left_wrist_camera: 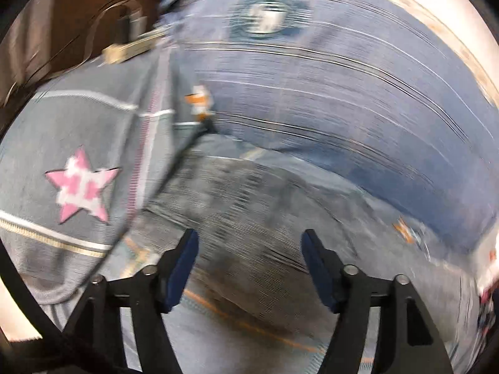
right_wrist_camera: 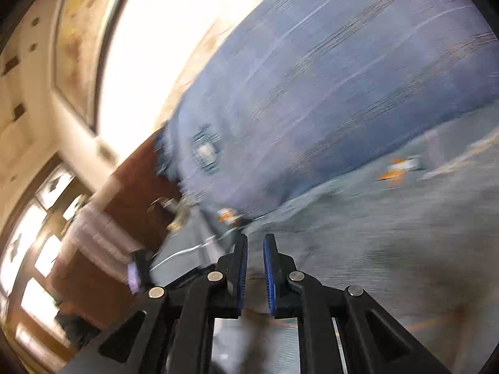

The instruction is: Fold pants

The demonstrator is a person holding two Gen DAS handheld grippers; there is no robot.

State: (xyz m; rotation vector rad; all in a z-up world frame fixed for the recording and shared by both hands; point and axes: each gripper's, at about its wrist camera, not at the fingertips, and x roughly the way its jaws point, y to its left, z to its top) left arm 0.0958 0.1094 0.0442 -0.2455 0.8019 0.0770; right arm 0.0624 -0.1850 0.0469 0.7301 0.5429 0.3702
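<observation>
Blue denim pants (left_wrist_camera: 312,93) lie spread over a pale surface, heavily blurred, with a frayed round patch (left_wrist_camera: 265,15) near the top. A paler, greyer part of the denim (left_wrist_camera: 249,193) lies just beyond my left gripper (left_wrist_camera: 249,233), which is open wide with nothing between its blue pads. In the right wrist view the same pants (right_wrist_camera: 312,93) and patch (right_wrist_camera: 205,151) fill the right side. My right gripper (right_wrist_camera: 255,237) hovers over the pale denim, its pads a narrow gap apart with nothing gripped. Small orange-and-white tags (right_wrist_camera: 229,213) show at the fold line.
A grey garment with a pink star (left_wrist_camera: 81,184) lies left of the pants. Beyond it stands brown wooden furniture (left_wrist_camera: 62,15) with metal hardware (left_wrist_camera: 131,28). The pale surface (left_wrist_camera: 452,15) edges the pants at the right. Bright windows (right_wrist_camera: 37,249) and a wall are at the left.
</observation>
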